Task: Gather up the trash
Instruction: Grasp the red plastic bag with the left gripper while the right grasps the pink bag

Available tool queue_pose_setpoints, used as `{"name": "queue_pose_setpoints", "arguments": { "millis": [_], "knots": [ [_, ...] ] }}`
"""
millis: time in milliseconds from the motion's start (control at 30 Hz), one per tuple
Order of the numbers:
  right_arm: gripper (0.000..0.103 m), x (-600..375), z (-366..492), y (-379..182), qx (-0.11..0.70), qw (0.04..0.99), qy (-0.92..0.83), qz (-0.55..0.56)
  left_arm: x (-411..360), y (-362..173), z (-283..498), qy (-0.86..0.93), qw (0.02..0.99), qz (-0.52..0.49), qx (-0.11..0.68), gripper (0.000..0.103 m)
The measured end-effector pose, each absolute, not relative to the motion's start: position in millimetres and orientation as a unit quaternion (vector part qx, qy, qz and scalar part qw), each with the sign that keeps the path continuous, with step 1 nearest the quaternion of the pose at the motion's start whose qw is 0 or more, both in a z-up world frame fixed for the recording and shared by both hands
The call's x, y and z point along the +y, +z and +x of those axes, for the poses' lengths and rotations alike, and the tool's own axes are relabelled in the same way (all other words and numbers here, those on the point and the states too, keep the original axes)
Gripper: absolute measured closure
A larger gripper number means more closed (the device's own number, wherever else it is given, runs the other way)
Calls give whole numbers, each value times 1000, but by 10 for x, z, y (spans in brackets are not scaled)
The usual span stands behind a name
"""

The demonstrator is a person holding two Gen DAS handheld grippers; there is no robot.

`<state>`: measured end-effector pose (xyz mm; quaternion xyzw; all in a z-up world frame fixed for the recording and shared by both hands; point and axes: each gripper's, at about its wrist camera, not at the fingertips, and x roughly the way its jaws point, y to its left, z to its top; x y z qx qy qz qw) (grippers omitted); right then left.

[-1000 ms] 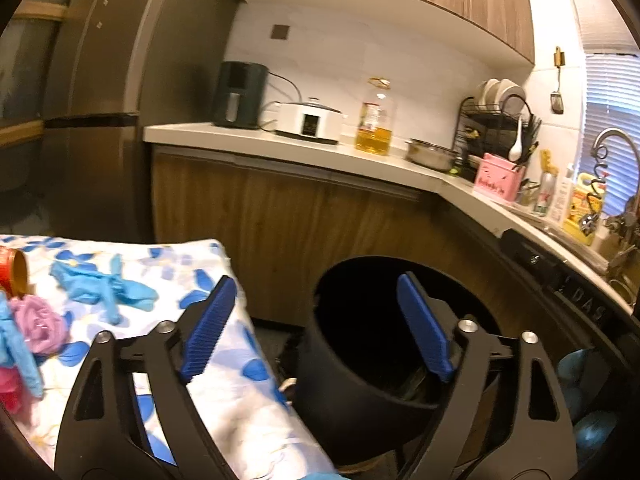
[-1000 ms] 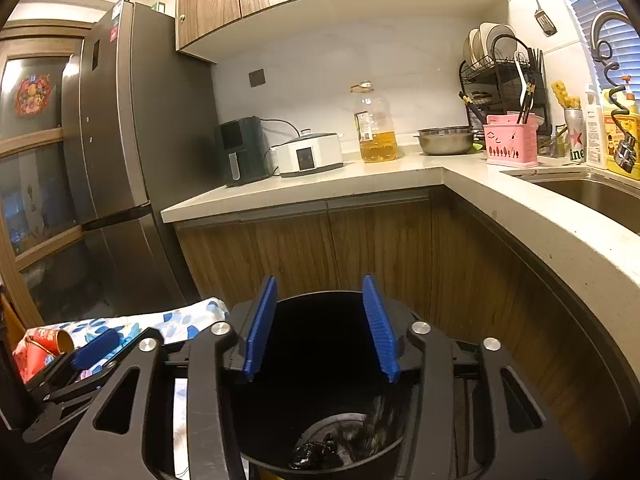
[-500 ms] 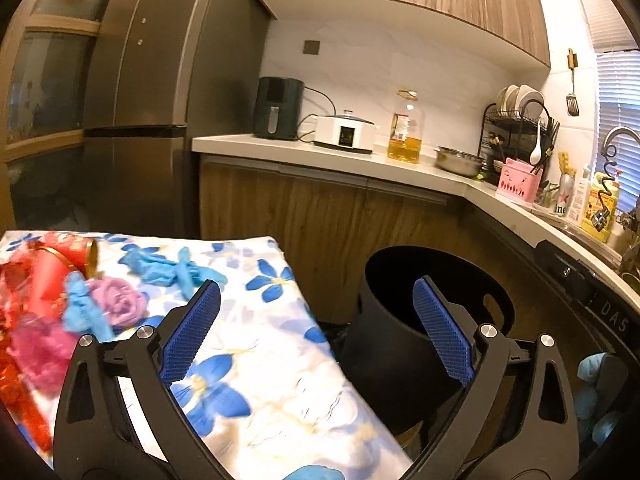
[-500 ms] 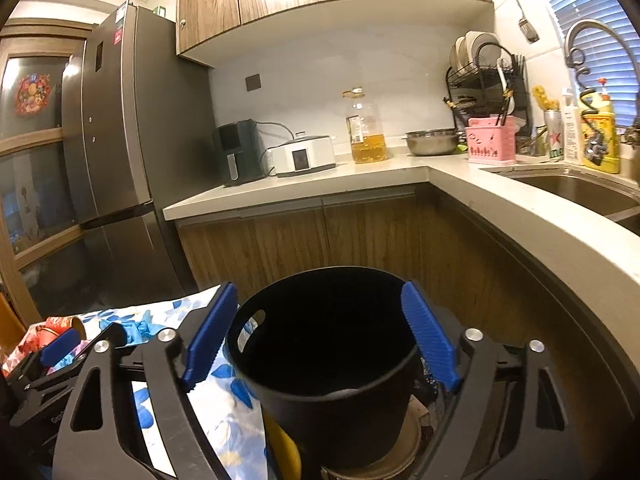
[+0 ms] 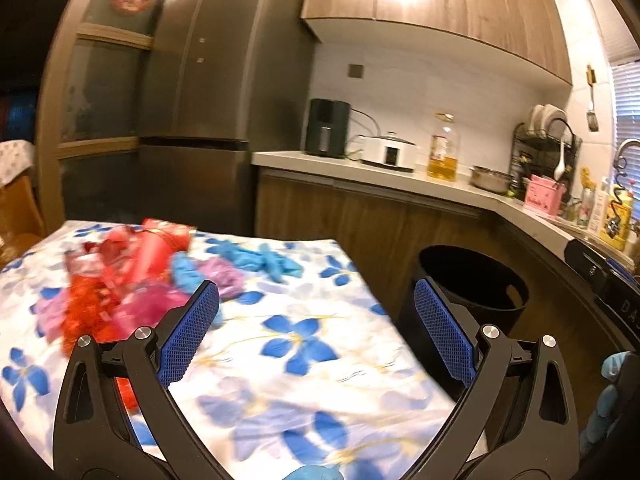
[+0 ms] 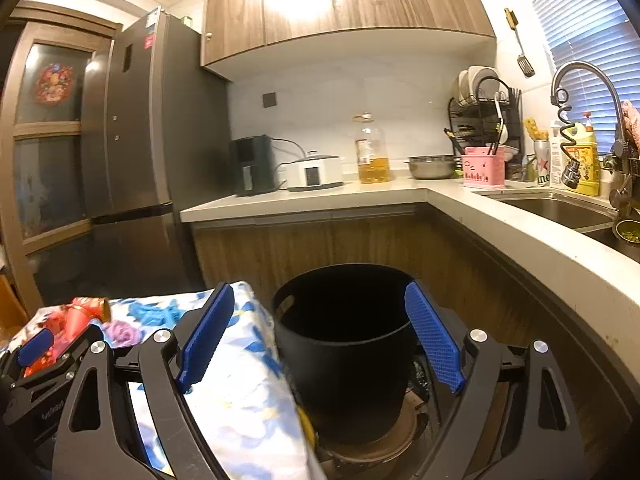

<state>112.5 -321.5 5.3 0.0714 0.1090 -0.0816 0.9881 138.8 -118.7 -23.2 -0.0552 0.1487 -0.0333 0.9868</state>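
Trash pile (image 5: 132, 280) lies ahead-left of the empty, spread left tongs (image 5: 316, 320).

clear: near half of table (image 5: 304, 376) bare | blocked: trash pile (image 5: 132, 280) far-left on cloth | bin (image 6: 344, 320) mouth open, just beside table edge | right: cabinet fronts (image 6: 472, 264) hem bin in

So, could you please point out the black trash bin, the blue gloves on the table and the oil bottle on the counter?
black trash bin (image 6: 344, 356), right wrist view, front wall.
blue gloves (image 5: 264, 258), left wrist view, middle of the heap.
oil bottle (image 6: 373, 160), right wrist view, lower body.
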Motion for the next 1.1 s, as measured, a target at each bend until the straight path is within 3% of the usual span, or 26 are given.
{"name": "queue_pose_setpoints", "arguments": {
  "millis": [433, 800, 1100],
  "knots": [
    [18, -2650, 979, -117, 114, 991, -20, 70, -376, -410, 963, 79, 988, -36, 128, 6],
    [18, -2059, 1145, -317, 138, 988, 41, 47, 178, -572, 1101, 123, 983, -34, 133, 11],
    [18, -1625, 1388, -463, 165, 982, 86, 36, 393, -732, 1546, 105, 973, -57, 199, 69]
  ]
}}
